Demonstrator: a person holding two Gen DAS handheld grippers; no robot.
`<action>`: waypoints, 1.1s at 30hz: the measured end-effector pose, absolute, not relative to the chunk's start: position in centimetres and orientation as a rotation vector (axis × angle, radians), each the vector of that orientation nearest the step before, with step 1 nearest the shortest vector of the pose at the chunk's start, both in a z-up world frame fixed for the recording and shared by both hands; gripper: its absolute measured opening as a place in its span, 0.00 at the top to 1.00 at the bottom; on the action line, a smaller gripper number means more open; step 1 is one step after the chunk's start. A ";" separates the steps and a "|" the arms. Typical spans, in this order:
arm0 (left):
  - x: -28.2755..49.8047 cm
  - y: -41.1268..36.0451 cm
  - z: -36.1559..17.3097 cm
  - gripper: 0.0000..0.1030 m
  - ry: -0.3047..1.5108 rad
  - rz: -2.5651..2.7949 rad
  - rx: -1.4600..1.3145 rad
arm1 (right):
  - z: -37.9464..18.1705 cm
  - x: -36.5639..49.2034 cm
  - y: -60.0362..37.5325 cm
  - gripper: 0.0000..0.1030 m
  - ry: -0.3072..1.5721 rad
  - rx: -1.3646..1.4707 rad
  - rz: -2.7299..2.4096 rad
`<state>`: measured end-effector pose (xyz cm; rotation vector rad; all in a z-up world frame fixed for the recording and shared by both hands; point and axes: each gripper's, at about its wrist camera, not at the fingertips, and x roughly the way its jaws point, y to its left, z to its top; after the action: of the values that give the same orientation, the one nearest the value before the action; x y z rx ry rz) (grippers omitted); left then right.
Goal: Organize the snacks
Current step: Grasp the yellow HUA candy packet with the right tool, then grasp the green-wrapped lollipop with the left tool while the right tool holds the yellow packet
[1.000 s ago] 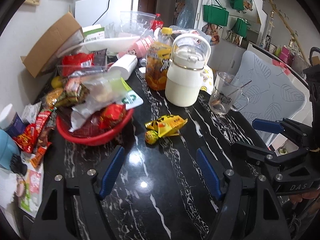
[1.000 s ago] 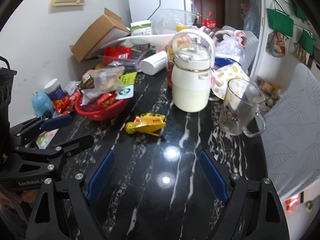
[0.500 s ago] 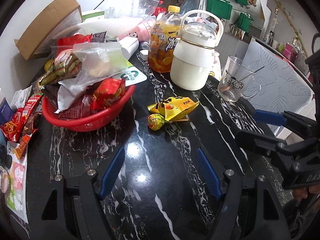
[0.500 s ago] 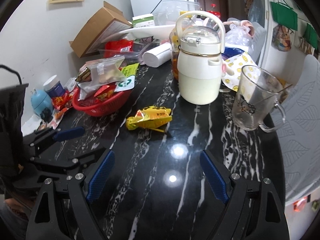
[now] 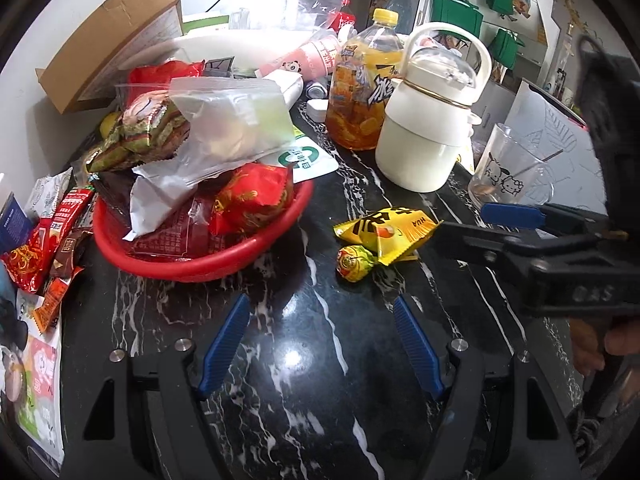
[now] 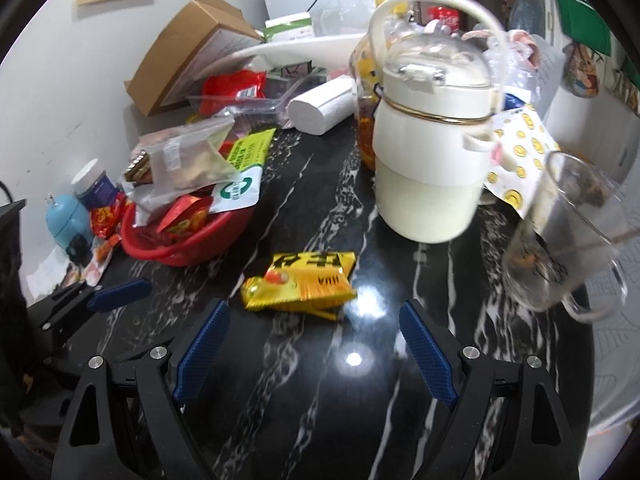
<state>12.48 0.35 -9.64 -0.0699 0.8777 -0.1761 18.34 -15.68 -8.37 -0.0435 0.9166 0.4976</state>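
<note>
Now we see both grippers over the black marble table [image 5: 320, 420], each with its jaws standing apart and nothing between the blue pads. The left gripper [image 5: 320, 344] hangs above bare table; its fingers [image 5: 224, 344] touch no snack. The yellow packet [image 5: 394, 230] lies beyond its fingertips, toward the right finger's side, with a round yellow candy [image 5: 354, 263] touching the packet's near-left corner. The red basket [image 5: 200, 256] sits beyond the left finger, heaped with wrappers and a clear bag [image 5: 228, 128], and more snacks [image 5: 44, 248] lie loose on the table to its left.

The right gripper [image 6: 314, 346] is spread wide too, and its fingers [image 6: 426, 356] hold nothing. In its view the packet [image 6: 302, 286] lies flat just past the fingertips, between the lines of the two fingers and nearer the left one, not touching either pad. The basket [image 6: 188, 244] is farther off to the left. Seen from the left camera, the right gripper [image 5: 480, 224] reaches in from the right edge, its dark lower finger tip just beside the packet's right end; we cannot tell whether it touches. A hand [image 5: 600, 344] grips its handle.

Behind the packet stand a white kettle [image 6: 432, 160], a juice bottle [image 5: 360, 92] and a glass mug [image 6: 560, 240], all apart from both grippers.
</note>
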 end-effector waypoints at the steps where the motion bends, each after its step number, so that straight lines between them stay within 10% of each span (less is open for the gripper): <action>1: 12.7 0.4 -9.8 0.29 0.884 -0.179 -0.076 | -8.6 18.8 -15.4 0.15 0.925 -0.047 0.500; 18: 14.2 1.3 -10.8 0.29 0.915 -0.159 -0.107 | -12.4 23.1 -11.4 0.16 1.021 -0.156 0.512; 21: 14.3 1.1 -10.8 0.29 0.913 -0.161 -0.112 | -12.5 23.1 -11.8 0.38 1.032 -0.106 0.548; 33: 16.1 -2.2 -11.2 0.29 0.899 -0.229 -0.067 | -11.3 20.5 -17.3 0.46 0.980 -0.035 0.474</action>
<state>16.12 -2.17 -11.24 -0.0667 0.8995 -0.2294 20.55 -17.32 -11.33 -0.0351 0.9796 0.4738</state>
